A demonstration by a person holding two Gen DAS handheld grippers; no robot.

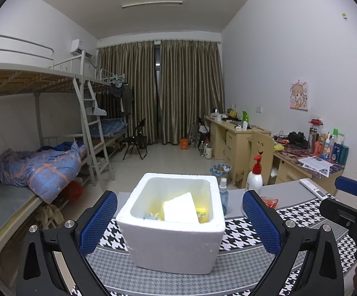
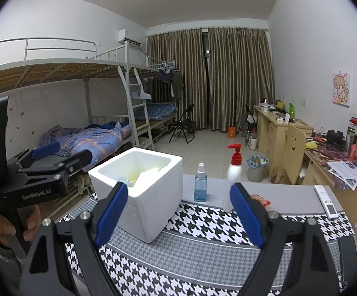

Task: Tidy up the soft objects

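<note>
Left wrist view: left gripper spread wide, blue pads either side of the white foam box, clamped on nothing. Box set on the houndstooth cloth, open side up, likely placed there as the bin for soft things. Inside, a white foam slab leaning over yellow and blue soft items, too hidden to name. Just right of the box, a blue spray bottle; farther right, a red-topped pump bottle and a small red packet. Right gripper seen at the right edge, side-on; jaw state not clear from here.

Right wrist view: right gripper also apart and empty, aimed between box and bottles. Spray bottle and pump bottle upright at the cloth's far edge, red packet partly behind the right pad, remote far right. Left gripper at left, held in a hand. Probable obstacles to any reach for the packet: the two bottles, easy to tip.
</note>
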